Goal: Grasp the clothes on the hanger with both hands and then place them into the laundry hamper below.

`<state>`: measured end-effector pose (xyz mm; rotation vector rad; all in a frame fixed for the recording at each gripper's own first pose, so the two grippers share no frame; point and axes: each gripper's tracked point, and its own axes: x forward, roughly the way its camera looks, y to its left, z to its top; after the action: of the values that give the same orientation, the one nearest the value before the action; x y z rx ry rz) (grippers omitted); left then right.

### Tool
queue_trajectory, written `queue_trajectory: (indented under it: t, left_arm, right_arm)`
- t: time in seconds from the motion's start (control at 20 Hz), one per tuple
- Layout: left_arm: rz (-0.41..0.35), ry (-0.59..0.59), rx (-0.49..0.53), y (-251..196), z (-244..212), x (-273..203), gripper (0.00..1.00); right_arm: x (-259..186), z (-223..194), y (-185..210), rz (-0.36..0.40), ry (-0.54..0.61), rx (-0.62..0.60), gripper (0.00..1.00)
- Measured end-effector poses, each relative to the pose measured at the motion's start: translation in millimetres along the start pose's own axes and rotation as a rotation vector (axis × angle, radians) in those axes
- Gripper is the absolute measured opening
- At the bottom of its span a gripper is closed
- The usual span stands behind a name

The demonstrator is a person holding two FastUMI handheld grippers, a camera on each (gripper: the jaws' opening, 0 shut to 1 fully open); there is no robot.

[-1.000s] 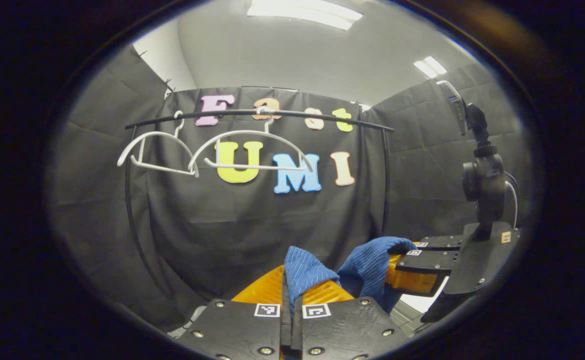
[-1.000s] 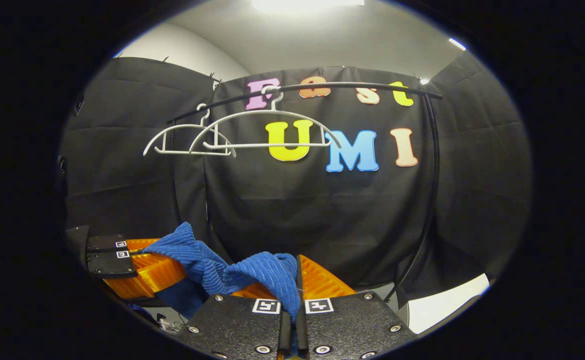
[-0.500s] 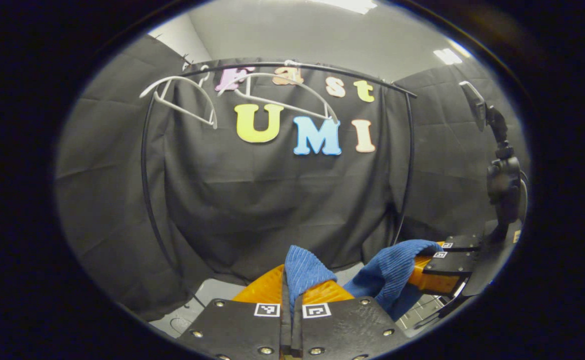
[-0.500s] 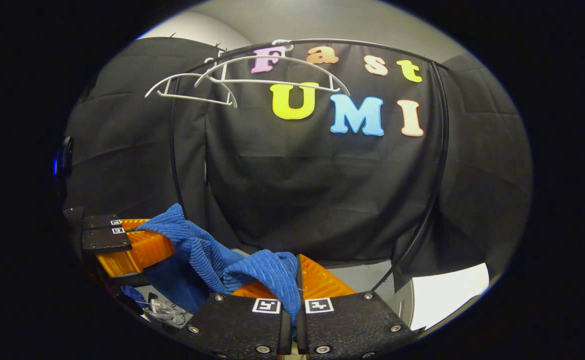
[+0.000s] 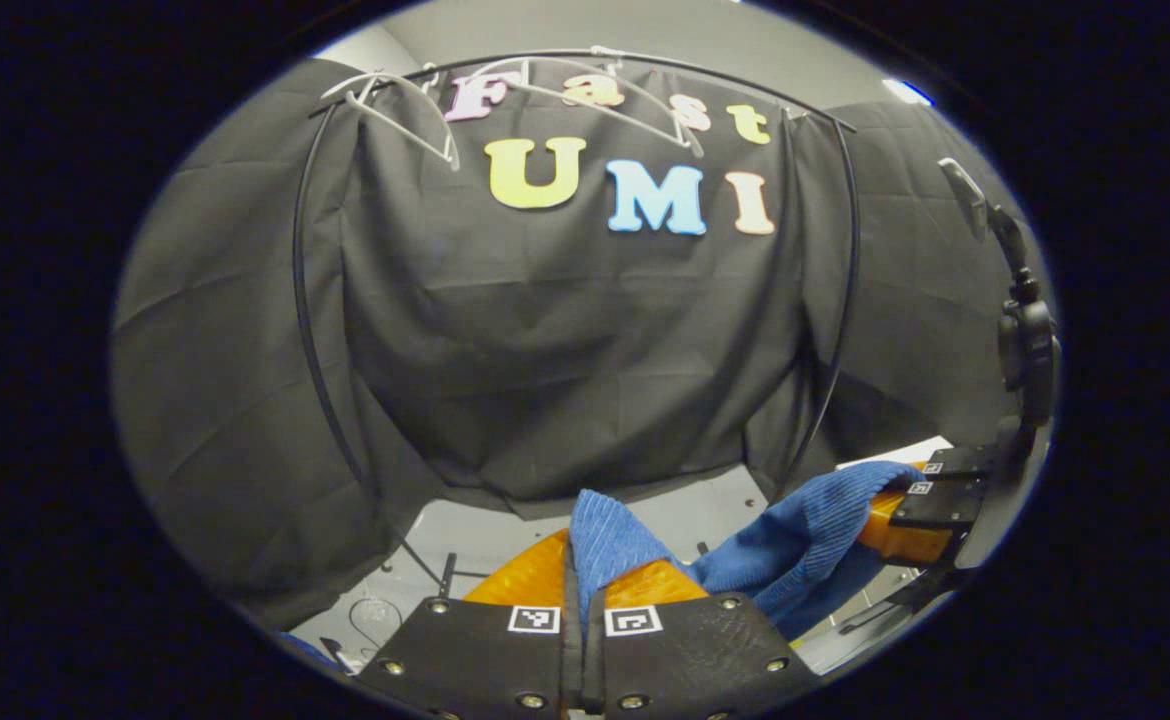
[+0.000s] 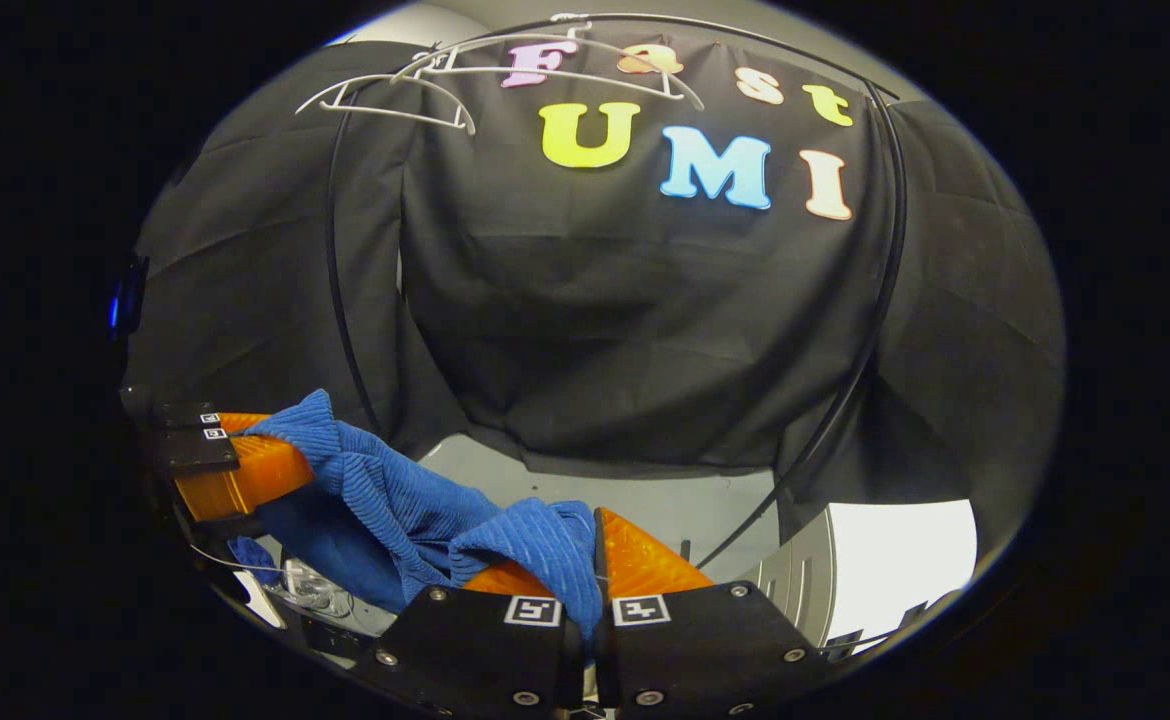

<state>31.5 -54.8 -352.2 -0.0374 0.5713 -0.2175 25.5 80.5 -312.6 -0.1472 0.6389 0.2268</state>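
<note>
The blue garment (image 5: 795, 545), well below the bare white hangers (image 5: 585, 95), stretches sideways between the left gripper (image 5: 582, 560) and the right gripper (image 6: 595, 560), each pinching one end, so neither is nearer, and the hamper, I judge, lies beneath.

Probably a lab booth: black cloth wall (image 5: 565, 340).

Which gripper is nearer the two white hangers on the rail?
Neither clearly: both sit far below the white hangers, level with each other. The left gripper and right gripper each pinch the blue garment slung between them.
</note>
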Motion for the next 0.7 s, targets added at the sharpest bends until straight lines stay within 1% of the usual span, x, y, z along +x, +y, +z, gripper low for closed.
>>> queue_trajectory:
  t: [0.15, 0.3, 0.4, 0.45, 0.5, 0.55, 0.6, 0.7]
  left_arm:
    - [0.019, 0.092, 0.004, 3, -30, 14, 0.01]
    - [0.028, 0.178, -0.007, 9, -57, 18, 0.02]
    - [0.026, 0.256, -0.019, 10, -81, 19, 0.0]
    - [0.031, 0.287, -0.027, 11, -93, 19, 0.05]
    - [0.016, 0.307, -0.041, 9, -99, 19, 0.07]
    - [0.007, 0.315, -0.052, 10, -109, 17, 0.22]
    - [-0.001, 0.31, -0.055, 8, -110, 13, 0.36]
    - [0.013, 0.297, -0.039, 13, -109, 6, 0.66]
  right_arm:
    - [10, -30, -1, 0.005, 0.081, 0.002, 0.06]
    - [14, -54, -1, 0.008, 0.149, 0.014, 0.11]
    - [12, -71, 3, 0.02, 0.203, 0.02, 0.14]
    - [10, -78, 5, 0.028, 0.221, 0.03, 0.15]
    - [8, -84, 6, 0.037, 0.235, 0.039, 0.18]
    - [4, -88, 8, 0.05, 0.244, 0.047, 0.25]
    - [5, -90, 11, 0.06, 0.25, 0.052, 0.44]
    - [2, -93, 12, 0.058, 0.258, 0.046, 0.73]
